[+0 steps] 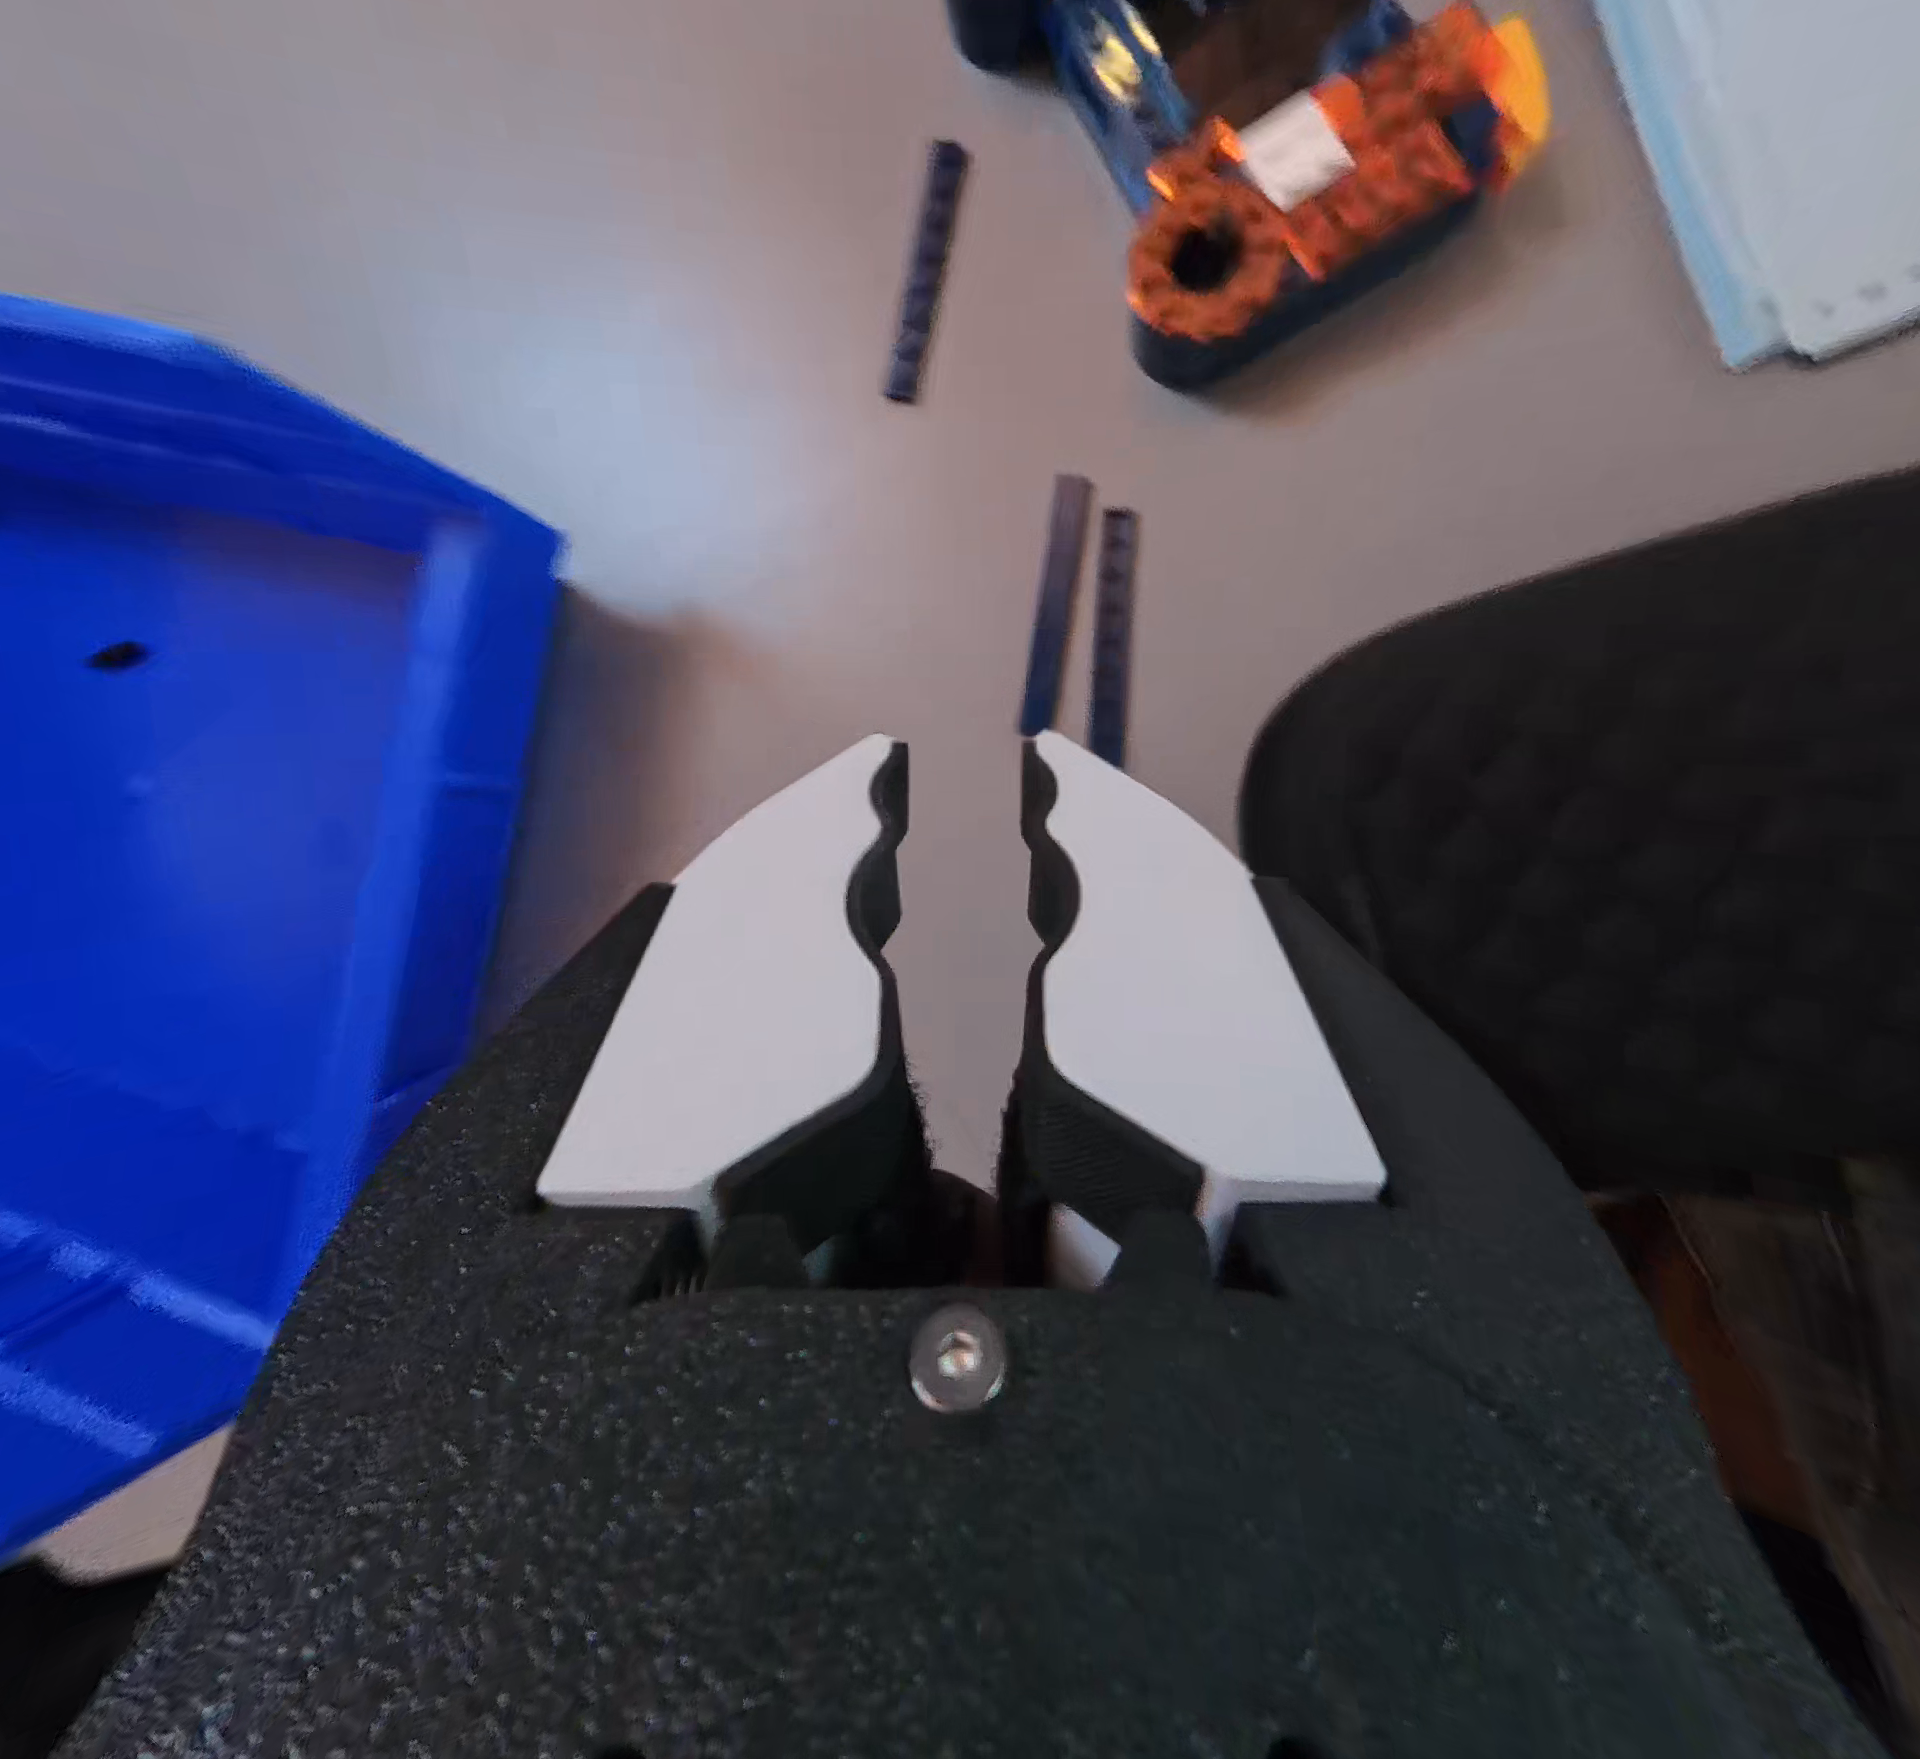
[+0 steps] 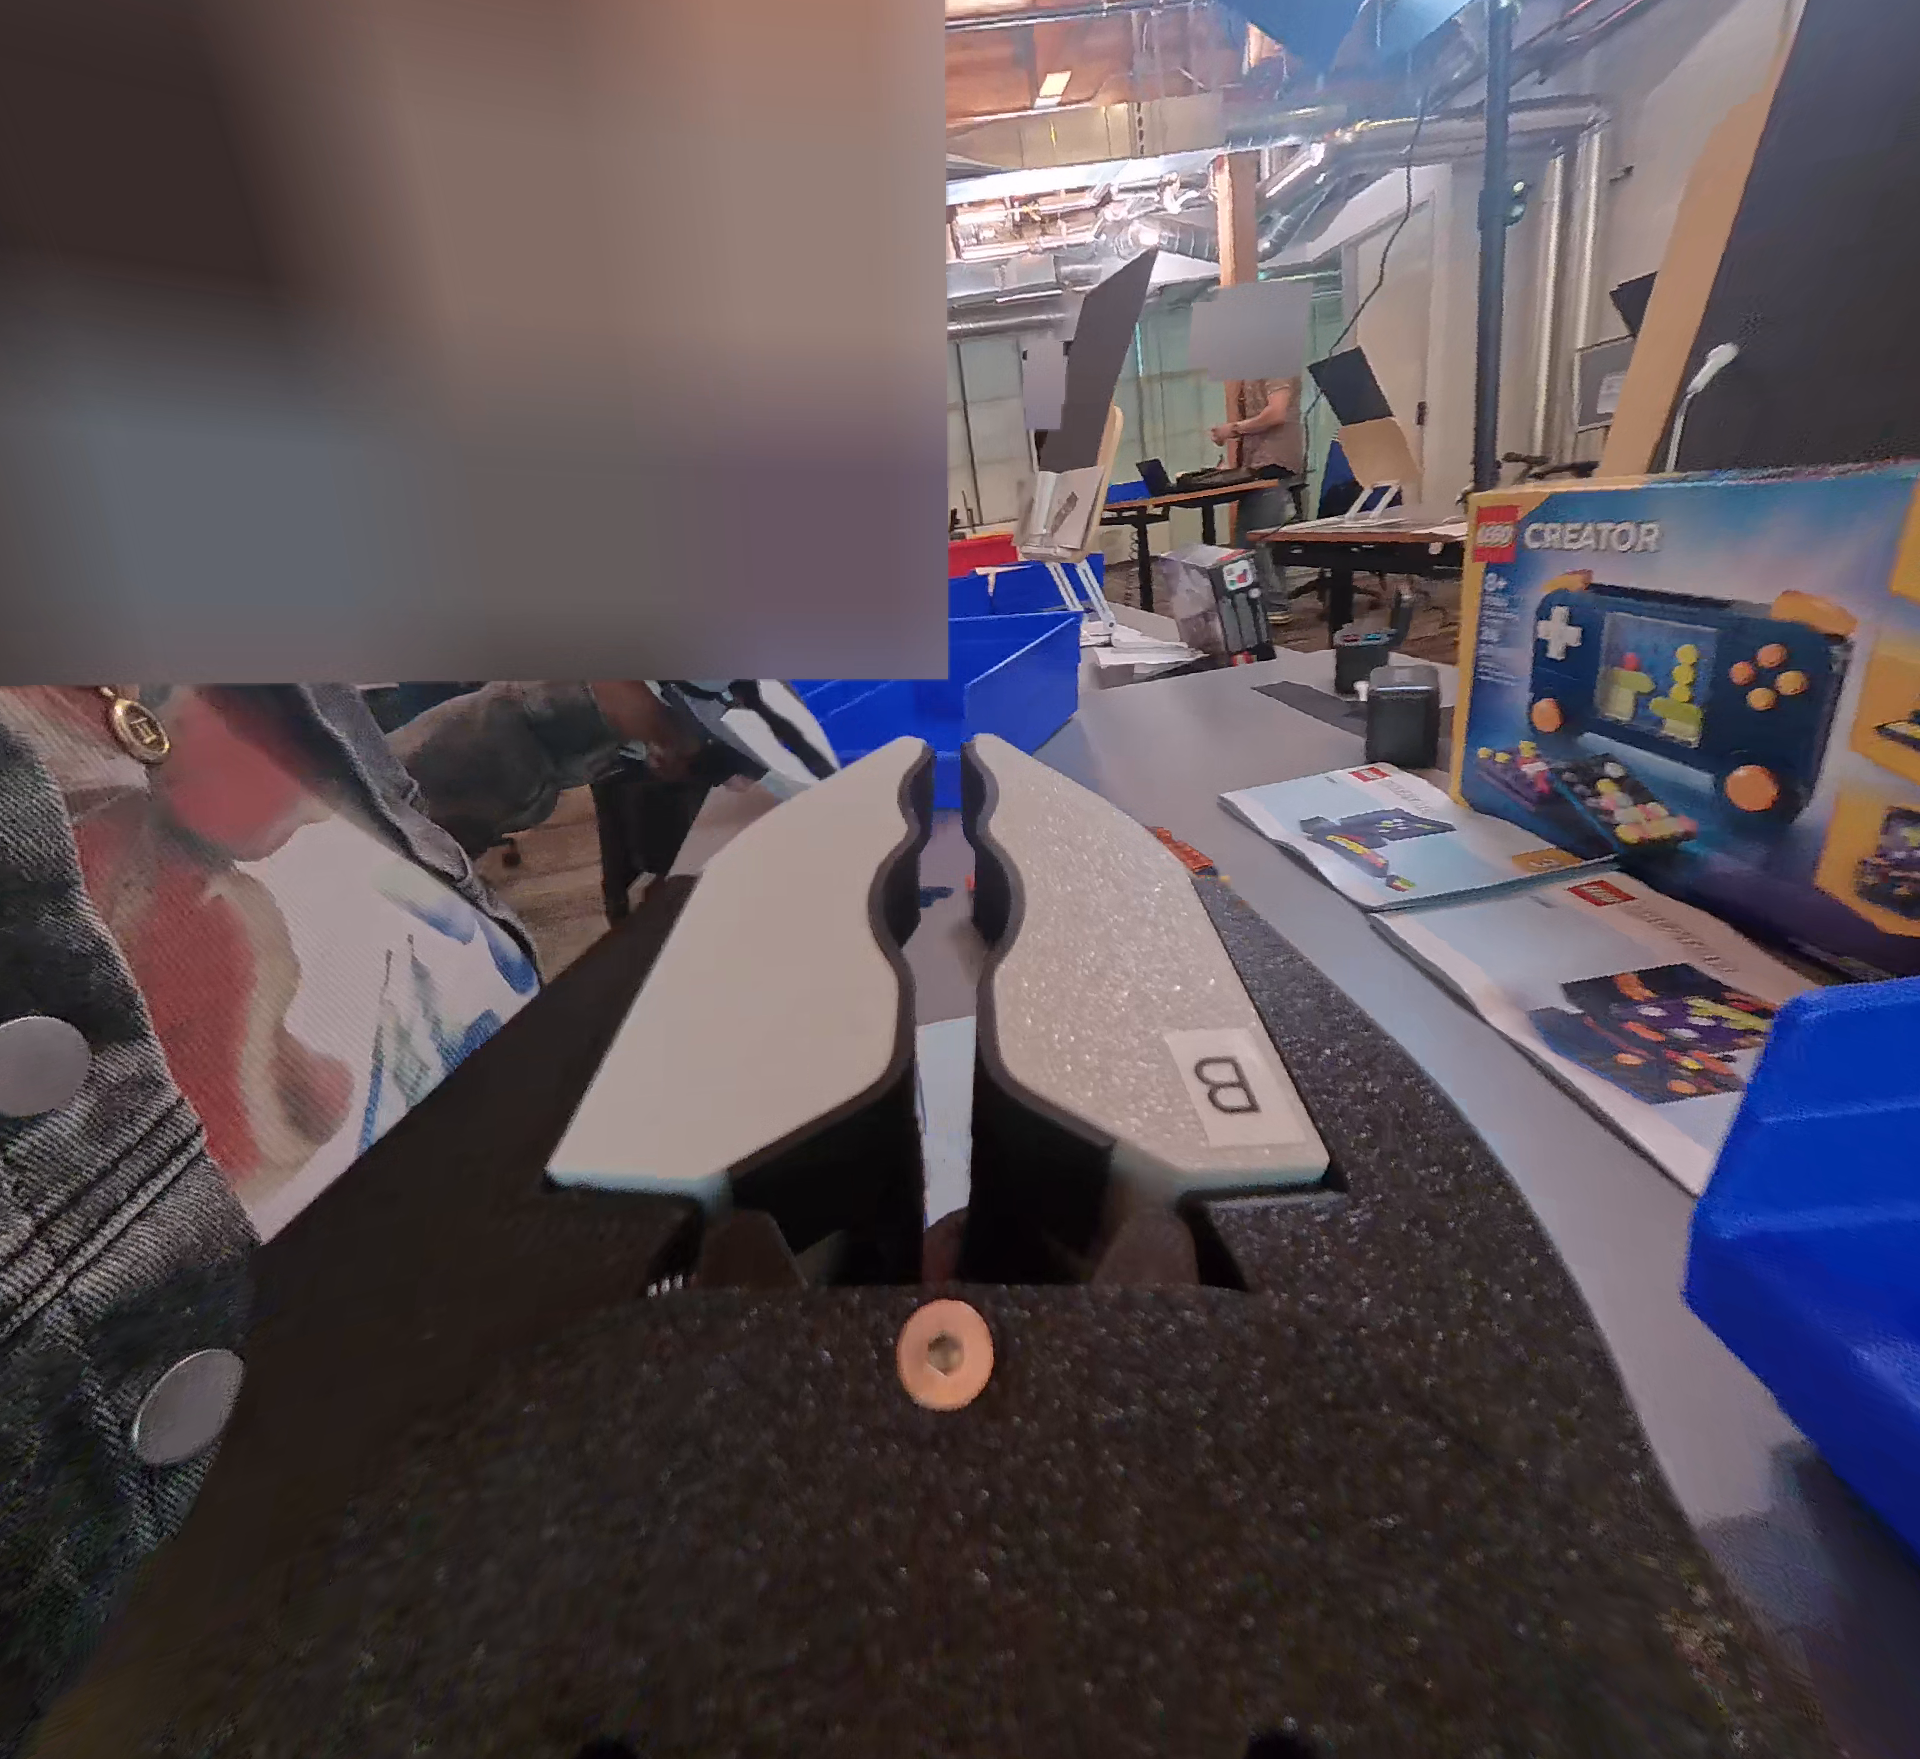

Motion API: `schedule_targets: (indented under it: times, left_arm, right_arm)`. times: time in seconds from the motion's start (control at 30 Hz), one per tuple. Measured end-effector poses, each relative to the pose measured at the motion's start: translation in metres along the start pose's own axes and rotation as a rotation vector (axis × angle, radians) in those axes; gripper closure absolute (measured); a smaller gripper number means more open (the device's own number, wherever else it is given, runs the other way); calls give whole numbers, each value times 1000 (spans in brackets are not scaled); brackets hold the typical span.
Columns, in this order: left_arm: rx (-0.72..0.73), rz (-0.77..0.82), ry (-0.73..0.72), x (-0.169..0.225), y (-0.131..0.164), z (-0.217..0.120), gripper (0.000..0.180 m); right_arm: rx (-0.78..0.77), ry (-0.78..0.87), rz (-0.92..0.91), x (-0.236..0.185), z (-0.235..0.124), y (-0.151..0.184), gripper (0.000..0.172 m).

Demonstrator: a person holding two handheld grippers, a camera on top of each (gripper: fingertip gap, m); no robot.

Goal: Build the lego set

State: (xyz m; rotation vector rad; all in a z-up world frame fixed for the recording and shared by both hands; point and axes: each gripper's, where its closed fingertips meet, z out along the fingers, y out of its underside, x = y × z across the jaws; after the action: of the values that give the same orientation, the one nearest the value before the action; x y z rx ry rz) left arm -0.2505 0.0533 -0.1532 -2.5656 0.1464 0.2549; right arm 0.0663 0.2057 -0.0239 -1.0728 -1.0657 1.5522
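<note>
My left gripper (image 1: 964,748) hangs open above the grey table (image 1: 623,307), with nothing between its pads. Two dark blue brick strips (image 1: 1055,608) lie side by side just ahead of its right fingertip (image 1: 1049,753). A third strip (image 1: 928,270) lies farther off. An orange and dark blue brick assembly (image 1: 1226,99) sits beyond them. My right gripper (image 2: 945,759) is held level above the table (image 2: 1247,753), its pads drawn together with only a slim slit and nothing between them.
A blue bin (image 1: 208,774) stands at the left and a black chair (image 1: 1610,826) at the right. Pale booklets (image 1: 1766,99) lie far right. The right wrist view shows blue bins (image 2: 997,681), a toy box (image 2: 1683,670), open booklets (image 2: 1382,826), and a person's denim jacket (image 2: 104,1190).
</note>
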Motion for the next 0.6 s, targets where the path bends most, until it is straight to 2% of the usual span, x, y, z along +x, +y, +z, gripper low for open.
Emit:
schedule_targets:
  times: [0.13,0.23,0.33,0.43,0.5,0.53,0.6]
  left_arm:
    - [-78,93,86,26,14,32,164]
    - [-56,69,137,35,10,40,165]
    - [-101,63,143,32,19,49,164]
    - [-78,10,236,42,17,49,173]
    - [-58,-1,245,41,16,49,173]
    - [-30,-17,260,42,15,50,174]
    - [102,-123,390,52,-1,40,173]
  right_arm:
    - [-19,43,-49,3,-9,-5,169]
    - [-11,61,-51,4,-12,-7,169]
    - [-16,63,-62,3,-10,-6,169]
    - [-37,47,-77,1,-1,-2,169]
    - [-54,14,-83,-2,10,3,169]
    - [-62,-15,-83,-6,17,6,170]
    - [-88,-105,-79,-17,36,12,171]
